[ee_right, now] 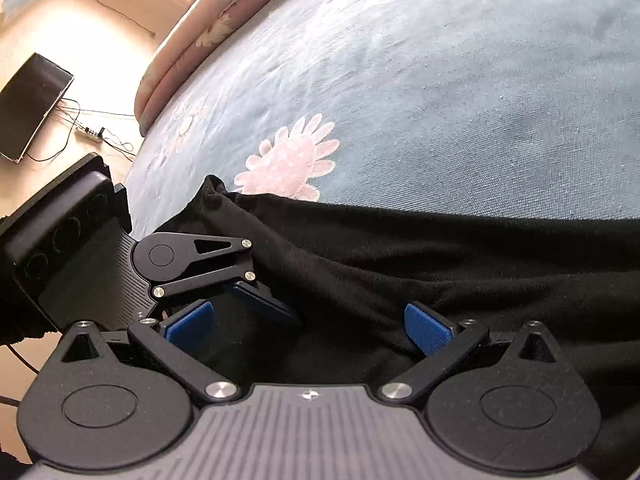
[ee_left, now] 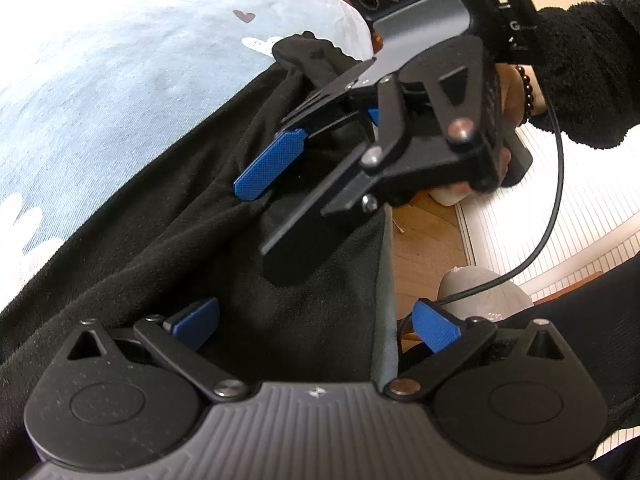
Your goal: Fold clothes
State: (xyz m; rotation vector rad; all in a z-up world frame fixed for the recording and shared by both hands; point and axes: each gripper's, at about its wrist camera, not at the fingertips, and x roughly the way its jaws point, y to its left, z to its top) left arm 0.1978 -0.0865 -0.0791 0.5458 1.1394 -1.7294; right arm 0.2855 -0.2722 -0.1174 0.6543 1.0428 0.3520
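A black soft garment (ee_left: 160, 248) lies rumpled across a light blue bed sheet (ee_left: 100, 80); in the right wrist view the garment (ee_right: 400, 256) covers the lower half. My left gripper (ee_left: 316, 322) is open, its blue pads wide apart over the cloth at the bed's edge. My right gripper (ee_right: 307, 325) is open too, with black cloth under its pads but not pinched. Seen from the left wrist, the right gripper (ee_left: 264, 224) hovers just above the garment, close ahead. From the right wrist, the left gripper (ee_right: 244, 312) sits right beside it, at the garment's corner.
The sheet (ee_right: 440, 80) carries a pink flower print (ee_right: 292, 160). A hand in a black fleece sleeve (ee_left: 580, 60) holds the right gripper. The bed's edge drops to wooden floor with a grey slipper (ee_left: 484, 292), a black monitor (ee_right: 32, 104) and a power strip (ee_right: 90, 133).
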